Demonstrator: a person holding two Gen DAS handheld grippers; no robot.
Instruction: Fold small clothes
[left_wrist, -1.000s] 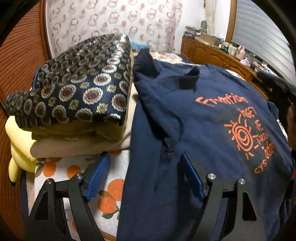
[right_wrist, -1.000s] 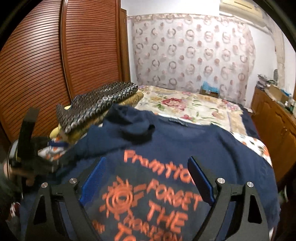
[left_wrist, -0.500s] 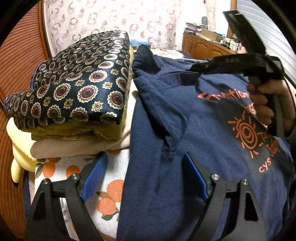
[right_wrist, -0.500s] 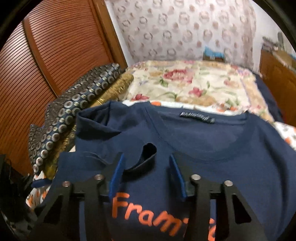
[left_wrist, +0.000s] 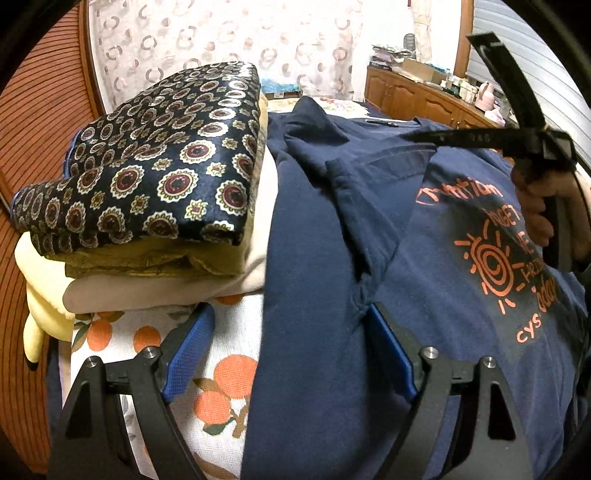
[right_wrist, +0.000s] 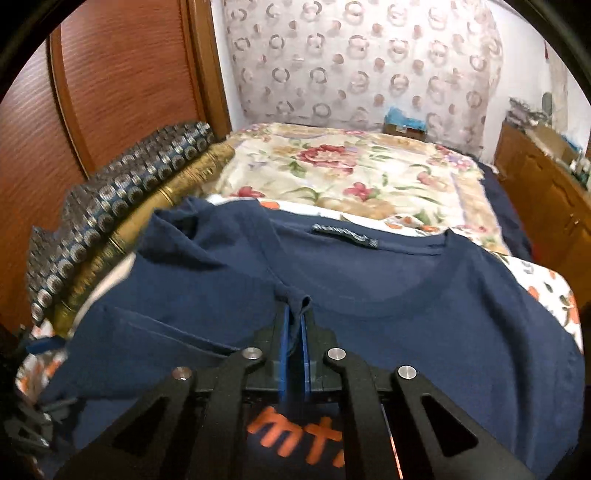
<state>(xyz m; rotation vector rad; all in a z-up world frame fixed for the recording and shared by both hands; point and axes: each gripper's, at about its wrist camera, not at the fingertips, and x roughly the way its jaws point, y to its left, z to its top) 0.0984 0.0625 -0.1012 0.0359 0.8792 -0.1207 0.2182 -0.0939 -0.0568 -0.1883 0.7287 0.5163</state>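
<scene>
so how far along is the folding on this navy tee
Done: a stack of folded clothes sits beside it. In hand: the right gripper is shut on a pinch of the navy t-shirt below its collar; the left gripper is open over the shirt's side edge. Left: the shirt lies mostly spread, one sleeve flipped inward.

The left gripper (left_wrist: 288, 347) is hovering with jaws standing wide. The right gripper (right_wrist: 294, 314) is pinching navy cloth, angled downward.
</scene>
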